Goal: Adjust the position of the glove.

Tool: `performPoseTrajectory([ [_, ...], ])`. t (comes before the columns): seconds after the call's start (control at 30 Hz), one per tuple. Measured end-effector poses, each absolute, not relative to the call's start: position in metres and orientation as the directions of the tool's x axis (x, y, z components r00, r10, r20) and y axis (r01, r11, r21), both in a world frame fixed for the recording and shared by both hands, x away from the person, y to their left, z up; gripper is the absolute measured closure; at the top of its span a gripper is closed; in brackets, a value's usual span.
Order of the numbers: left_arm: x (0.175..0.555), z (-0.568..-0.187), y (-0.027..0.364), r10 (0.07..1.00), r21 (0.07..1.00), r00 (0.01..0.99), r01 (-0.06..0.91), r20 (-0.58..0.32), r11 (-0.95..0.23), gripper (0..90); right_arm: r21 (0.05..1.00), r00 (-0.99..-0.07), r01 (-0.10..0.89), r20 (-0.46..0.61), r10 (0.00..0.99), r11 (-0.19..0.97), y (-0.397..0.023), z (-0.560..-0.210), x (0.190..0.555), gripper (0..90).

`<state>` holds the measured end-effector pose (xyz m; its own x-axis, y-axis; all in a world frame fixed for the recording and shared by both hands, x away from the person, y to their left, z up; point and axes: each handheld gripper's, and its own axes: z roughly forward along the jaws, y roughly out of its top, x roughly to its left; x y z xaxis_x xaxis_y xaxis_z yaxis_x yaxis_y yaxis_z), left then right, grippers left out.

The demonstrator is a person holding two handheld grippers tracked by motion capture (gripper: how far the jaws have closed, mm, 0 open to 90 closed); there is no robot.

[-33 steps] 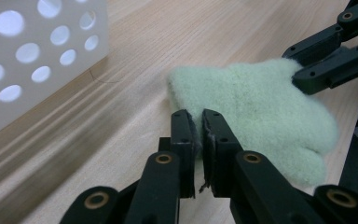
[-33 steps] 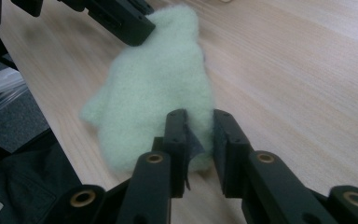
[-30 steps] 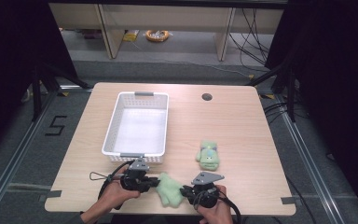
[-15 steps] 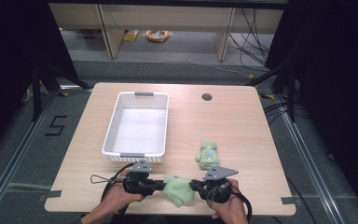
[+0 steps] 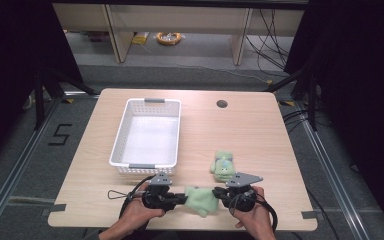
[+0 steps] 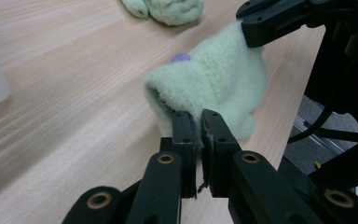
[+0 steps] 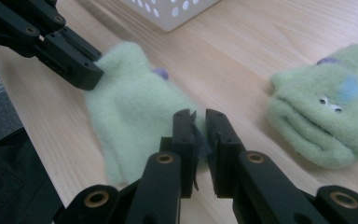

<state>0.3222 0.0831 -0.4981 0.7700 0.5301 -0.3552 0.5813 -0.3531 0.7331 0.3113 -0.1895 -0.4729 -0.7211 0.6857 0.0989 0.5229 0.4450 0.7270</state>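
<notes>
Near the front edge of the table (image 5: 260,125), a pale green mitten (image 5: 200,200) is stretched between the two grippers. The left gripper (image 6: 196,122) is clenched on one edge of the mitten (image 6: 214,79), with fabric pinched between its nearly closed jaws. The right gripper (image 7: 198,122) is likewise clamped on the opposite edge of the mitten (image 7: 130,107), a fold of cloth caught between its jaws. A small purple patch shows on the mitten's far side; its shape cannot be made out.

In the high view both hands come in from the bottom edge, forearms cut off by the frame. The left hand (image 5: 137,217) and right hand (image 5: 252,217) each wrap a gripper body, jaws pointing inward toward each other. Which part of the mitten touches the table cannot be told.

A second mitten (image 5: 223,166) lies flat on the table just beyond the right gripper, apart from the first. In the right gripper view it (image 7: 326,112) carries eyes, a blue patch and a small button; finer detail is blurred.

A white basket (image 5: 147,135) stands behind the left gripper.
</notes>
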Motion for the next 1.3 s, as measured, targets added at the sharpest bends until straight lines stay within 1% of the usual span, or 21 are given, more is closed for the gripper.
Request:
performPoseTrajectory([
  [0.07, 0.32, -0.5, 0.081, 0.533, 0.731, 0.765, 0.588, -0.363, -0.346, 84.2, 0.723, -0.728, 0.513, 0.079, 0.682, 0.464, -0.191, -0.473, 0.314, 83.0],
  [0.3, 0.316, -0.508, 0.078, 0.538, 0.707, 0.746, 0.618, -0.392, -0.343, 83.9, 0.696, -0.728, 0.536, 0.096, 0.679, 0.477, -0.191, -0.478, 0.32, 82.9],
  [0.33, 0.317, -0.509, 0.078, 0.525, 0.706, 0.751, 0.618, -0.401, -0.346, 83.5, 0.692, -0.729, 0.535, 0.088, 0.679, 0.485, -0.19, -0.48, 0.322, 82.8],
  [0.37, 0.317, -0.511, 0.078, 0.535, 0.707, 0.75, 0.616, -0.39, -0.348, 83.3, 0.704, -0.723, 0.536, 0.099, 0.683, 0.465, -0.189, -0.483, 0.322, 82.7],
  [0.47, 0.317, -0.515, 0.078, 0.548, 0.708, 0.761, 0.597, -0.349, -0.378, 82.7, 0.673, -0.724, 0.548, 0.084, 0.685, 0.497, -0.189, -0.487, 0.324, 82.4],
  [0.5, 0.316, -0.516, 0.077, 0.55, 0.71, 0.758, 0.598, -0.351, -0.371, 82.5, 0.684, -0.721, 0.541, 0.078, 0.689, 0.489, -0.188, -0.491, 0.325, 82.3],
  [0.53, 0.316, -0.515, 0.077, 0.549, 0.706, 0.761, 0.596, -0.346, -0.382, 82.3, 0.667, -0.713, 0.564, 0.098, 0.694, 0.486, -0.188, -0.491, 0.325, 82.1],
  [0.6, 0.316, -0.515, 0.077, 0.552, 0.715, 0.769, 0.58, -0.322, -0.391, 82.3, 0.654, -0.713, 0.57, 0.093, 0.695, 0.497, -0.188, -0.492, 0.326, 81.5],
  [0.63, 0.315, -0.515, 0.077, 0.551, 0.714, 0.77, 0.579, -0.321, -0.394, 82.1, 0.672, -0.71, 0.562, 0.092, 0.698, 0.483, -0.187, -0.495, 0.326, 81.0],
  [0.73, 0.315, -0.516, 0.076, 0.547, 0.714, 0.772, 0.578, -0.323, -0.395, 80.7, 0.652, -0.71, 0.573, 0.092, 0.698, 0.496, -0.188, -0.494, 0.326, 78.8],
  [0.8, 0.315, -0.516, 0.077, 0.55, 0.714, 0.776, 0.571, -0.309, -0.405, 77.6, 0.658, -0.714, 0.564, 0.085, 0.695, 0.499, -0.188, -0.496, 0.328, 77.2],
  [0.97, 0.313, -0.516, 0.08, 0.566, 0.708, 0.763, 0.584, -0.311, -0.398, 63.9, 0.669, -0.705, 0.572, 0.104, 0.702, 0.474, -0.19, -0.497, 0.329, 69.8],
  [1.0, 0.312, -0.514, 0.081, 0.571, 0.712, 0.766, 0.574, -0.294, -0.404, 60.7, 0.656, -0.708, 0.576, 0.103, 0.698, 0.488, -0.192, -0.495, 0.329, 67.3],
  [1.03, 0.312, -0.513, 0.082, 0.572, 0.716, 0.767, 0.572, -0.293, -0.4, 57.9, 0.679, -0.716, 0.56, 0.109, 0.69, 0.474, -0.192, -0.496, 0.331, 64.0],
  [1.07, 0.311, -0.512, 0.082, 0.581, 0.715, 0.76, 0.577, -0.293, -0.394, 55.8, 0.662, -0.7, 0.582, 0.113, 0.705, 0.472, -0.193, -0.493, 0.329, 62.6],
  [1.1, 0.311, -0.511, 0.084, 0.576, 0.723, 0.766, 0.567, -0.286, -0.395, 54.4, 0.684, -0.705, 0.56, 0.095, 0.703, 0.469, -0.194, -0.493, 0.33, 61.6],
  [1.13, 0.311, -0.508, 0.086, 0.578, 0.731, 0.765, 0.562, -0.283, -0.386, 53.0, 0.678, -0.703, 0.565, 0.097, 0.705, 0.47, -0.195, -0.491, 0.33, 59.7],
  [1.17, 0.31, -0.506, 0.087, 0.582, 0.73, 0.763, 0.563, -0.28, -0.387, 51.1, 0.704, -0.701, 0.552, 0.102, 0.705, 0.446, -0.196, -0.488, 0.331, 57.8],
  [1.23, 0.31, -0.504, 0.088, 0.59, 0.737, 0.755, 0.567, -0.286, -0.369, 49.5, 0.701, -0.688, 0.555, 0.085, 0.721, 0.448, -0.2, -0.482, 0.331, 55.9],
  [1.27, 0.31, -0.502, 0.09, 0.585, 0.744, 0.765, 0.551, -0.27, -0.377, 48.6, 0.703, -0.676, 0.564, 0.091, 0.731, 0.434, -0.202, -0.48, 0.331, 55.2],
  [1.3, 0.309, -0.5, 0.09, 0.597, 0.741, 0.752, 0.565, -0.281, -0.363, 47.3, 0.719, -0.667, 0.553, 0.078, 0.741, 0.422, -0.205, -0.478, 0.334, 54.6],
])
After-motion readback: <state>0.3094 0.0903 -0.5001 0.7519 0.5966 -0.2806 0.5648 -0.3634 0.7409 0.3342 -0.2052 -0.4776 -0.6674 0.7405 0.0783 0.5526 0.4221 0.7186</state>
